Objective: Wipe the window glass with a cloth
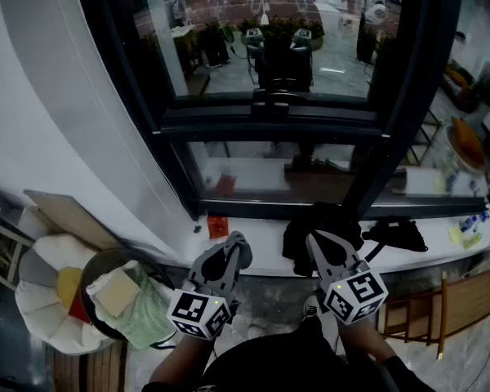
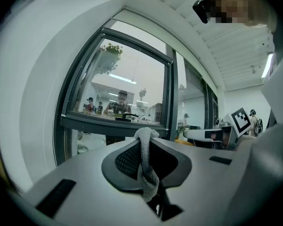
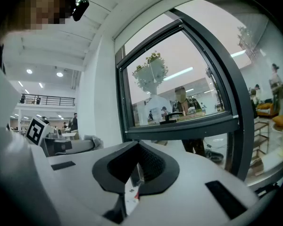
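In the left gripper [image 2: 149, 136] sits seemingly knitted cloth [image 2: 146, 169].

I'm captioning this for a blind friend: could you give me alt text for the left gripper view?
The left claw is shut on a strip of grey cloth, which pokes out at its tip. Beyond it stands a dark-framed window in a white wall.
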Available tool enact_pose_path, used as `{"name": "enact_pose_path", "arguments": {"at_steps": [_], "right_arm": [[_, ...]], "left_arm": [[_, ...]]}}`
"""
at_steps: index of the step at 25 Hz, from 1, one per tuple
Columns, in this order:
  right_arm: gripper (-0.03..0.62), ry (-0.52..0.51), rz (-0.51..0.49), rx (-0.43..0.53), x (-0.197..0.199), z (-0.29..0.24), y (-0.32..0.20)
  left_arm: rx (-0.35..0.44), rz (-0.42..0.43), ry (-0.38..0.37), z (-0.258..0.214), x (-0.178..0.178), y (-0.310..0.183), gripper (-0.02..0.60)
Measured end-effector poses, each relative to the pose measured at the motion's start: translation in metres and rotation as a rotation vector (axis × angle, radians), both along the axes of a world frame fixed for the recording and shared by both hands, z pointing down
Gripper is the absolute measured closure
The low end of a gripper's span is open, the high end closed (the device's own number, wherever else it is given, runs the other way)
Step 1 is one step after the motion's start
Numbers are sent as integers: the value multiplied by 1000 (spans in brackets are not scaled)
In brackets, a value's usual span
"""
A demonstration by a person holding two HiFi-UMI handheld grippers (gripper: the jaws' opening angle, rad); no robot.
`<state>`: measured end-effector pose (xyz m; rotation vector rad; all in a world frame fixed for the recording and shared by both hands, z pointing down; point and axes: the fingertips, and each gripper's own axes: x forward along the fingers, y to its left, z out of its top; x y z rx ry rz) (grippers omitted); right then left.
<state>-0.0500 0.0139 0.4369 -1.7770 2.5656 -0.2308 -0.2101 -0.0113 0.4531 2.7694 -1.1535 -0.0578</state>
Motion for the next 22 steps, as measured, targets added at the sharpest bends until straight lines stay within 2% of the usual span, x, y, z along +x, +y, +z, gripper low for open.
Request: {"name": "enact_pose_path", "arguments": {"at_steps": [12,22], "right_arm": [[566,-11,-3,-7,-7,7,-7],[566,0,-21,-27,-6,10,-17]], "left_arm": [[-11,-12,-3,7,-10,-4,545],[-23,-12,-3,8,-4,-14,545]]}}
